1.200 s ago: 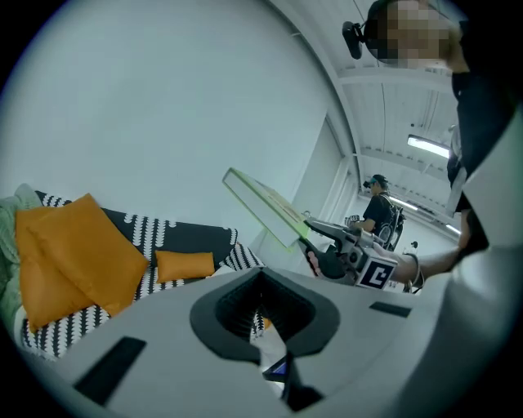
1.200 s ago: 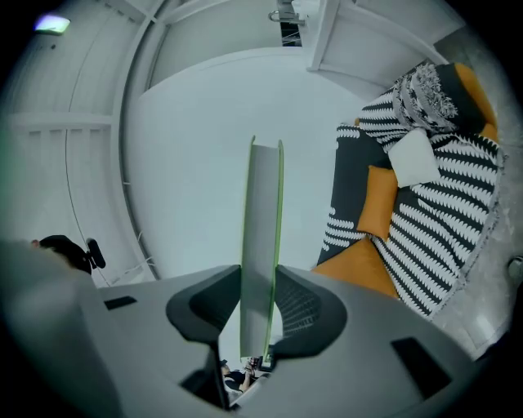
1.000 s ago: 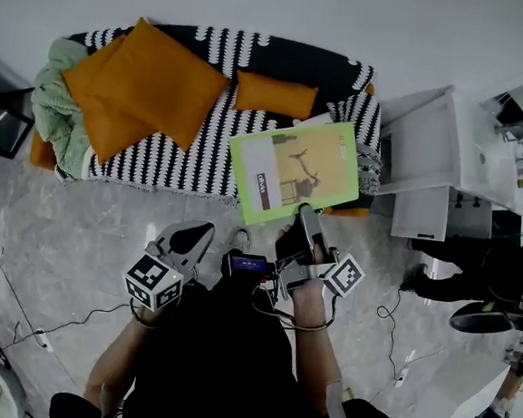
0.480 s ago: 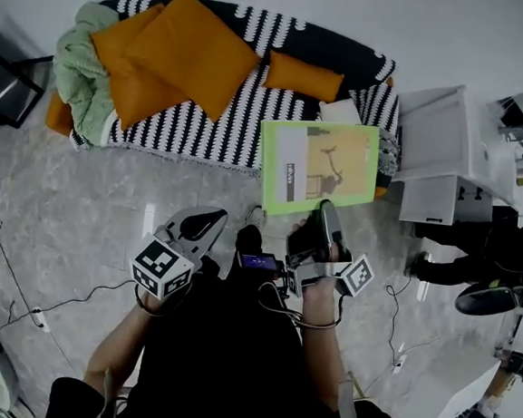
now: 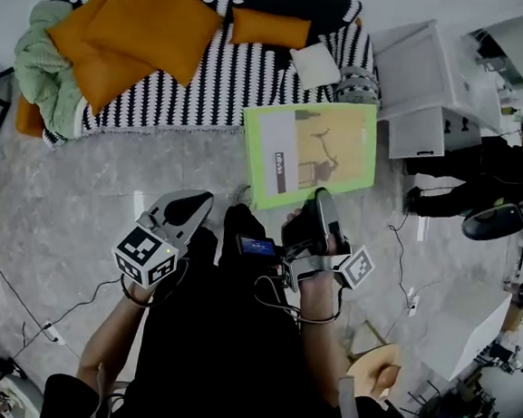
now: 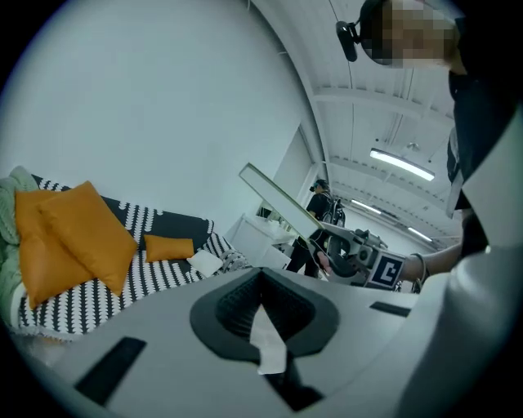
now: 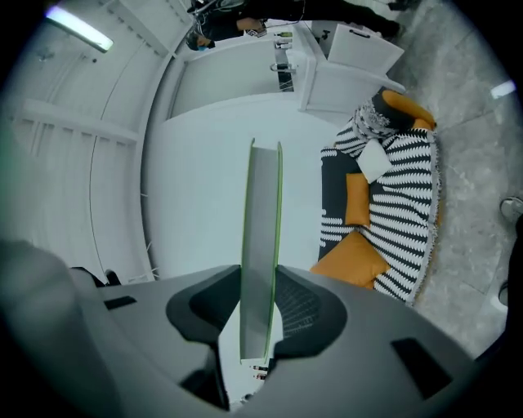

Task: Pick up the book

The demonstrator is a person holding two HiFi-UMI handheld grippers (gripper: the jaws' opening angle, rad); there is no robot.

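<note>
The book (image 5: 309,153), thin with a green and yellow cover, is held flat in the air over the grey floor in front of the sofa. My right gripper (image 5: 321,204) is shut on the book's near edge. In the right gripper view the book (image 7: 263,245) stands edge-on between the jaws. The left gripper view shows the book (image 6: 282,200) as a slanted slab, with the right gripper (image 6: 351,253) below it. My left gripper (image 5: 188,211) hovers to the left of the book, shut and holding nothing.
A sofa (image 5: 210,72) with a black-and-white striped cover carries orange cushions (image 5: 155,21), a green blanket (image 5: 42,66) and a small white pillow (image 5: 315,65). A white cabinet (image 5: 427,82) stands right of it. A person (image 5: 483,168) stands at the right. Cables (image 5: 17,296) run over the floor.
The book, held in my right gripper, has moved off the sofa's edge and now hangs over the floor. Both grippers have drawn back from the sofa.
</note>
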